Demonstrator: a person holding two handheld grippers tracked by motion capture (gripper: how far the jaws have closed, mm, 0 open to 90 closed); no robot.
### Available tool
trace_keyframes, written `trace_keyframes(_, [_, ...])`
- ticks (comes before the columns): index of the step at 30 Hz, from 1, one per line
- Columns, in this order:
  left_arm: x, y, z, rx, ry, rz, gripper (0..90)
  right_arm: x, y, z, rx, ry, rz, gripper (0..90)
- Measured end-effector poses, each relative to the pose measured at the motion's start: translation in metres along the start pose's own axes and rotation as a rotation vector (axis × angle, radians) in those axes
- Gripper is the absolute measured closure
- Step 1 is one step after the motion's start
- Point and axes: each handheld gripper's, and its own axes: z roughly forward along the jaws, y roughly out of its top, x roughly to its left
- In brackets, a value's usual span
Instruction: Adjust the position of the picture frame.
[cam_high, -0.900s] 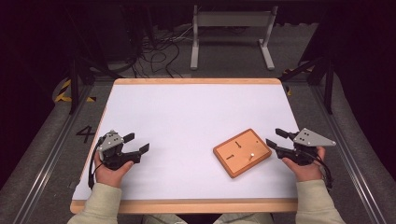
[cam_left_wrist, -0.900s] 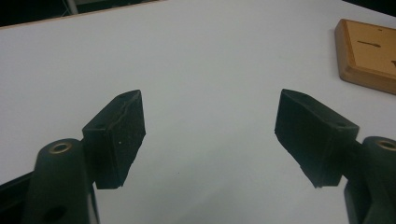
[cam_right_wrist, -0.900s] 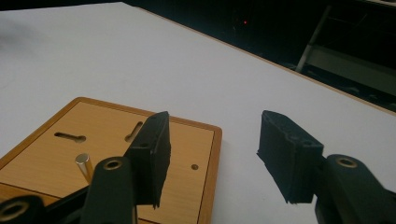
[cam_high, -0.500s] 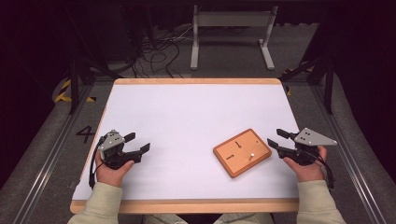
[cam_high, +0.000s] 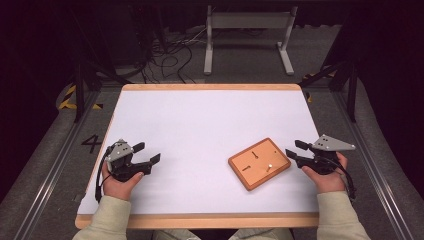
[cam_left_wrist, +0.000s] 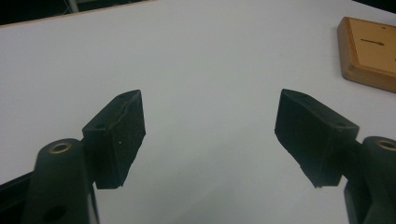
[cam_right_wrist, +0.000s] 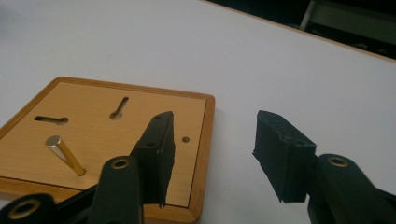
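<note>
Scene: a person sits at a white desk (cam_high: 200, 130), a pair of tongs in each hand.
Wooden board: a small square wooden board (cam_high: 259, 163) lies flat on the desk, on the person's right and near the front edge, turned at an angle.
Brass pin: a short brass pin (cam_right_wrist: 65, 154) stands in the board, leaning; two slots and a small hole are cut beside it.
Right tongs: the right tongs (cam_high: 295, 150) sit just beside the board's right edge, jaws partly apart and holding nothing.
Left tongs: the left tongs (cam_high: 146, 152) rest well apart from the board, jaws wide and empty.
Risk, board: the board looks light and unfixed, so a sideways nudge from the right tongs likely slides or spins it.
Risk, pin: the pin is thin, smooth and tilted; a grip taken off-centre probably lets it slip or jam in its hole.
Risk, support: with the left tongs far away, nothing steadies the board.
</note>
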Motion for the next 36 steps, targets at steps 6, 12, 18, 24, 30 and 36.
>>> trace_keyframes(6, [0.000, 0.000, 0.001, 0.010, -0.003, 0.001, 24.8, -0.003, -0.004, 0.007, 0.100, -0.023, 0.016, 67.3])
trace_keyframes(12, [0.000, -0.001, 0.001, 0.011, -0.001, 0.004, 24.7, -0.005, -0.007, 0.010, 0.169, -0.032, 0.032, 89.4])
trace_keyframes(18, [0.000, -0.001, 0.002, 0.014, 0.003, 0.004, 24.7, -0.005, -0.010, 0.016, 0.239, -0.046, 0.037, 90.0])
trace_keyframes(24, [0.000, -0.001, 0.002, 0.016, 0.003, -0.003, 24.7, -0.005, -0.013, 0.021, 0.289, -0.043, 0.042, 90.0])
trace_keyframes(30, [0.001, -0.001, 0.002, 0.017, 0.004, -0.002, 24.7, -0.005, -0.014, 0.023, 0.317, -0.013, 0.057, 90.0])
trace_keyframes(36, [0.000, -0.002, 0.003, 0.021, 0.005, -0.005, 24.7, 0.000, -0.012, 0.025, 0.340, -0.010, 0.059, 90.0])
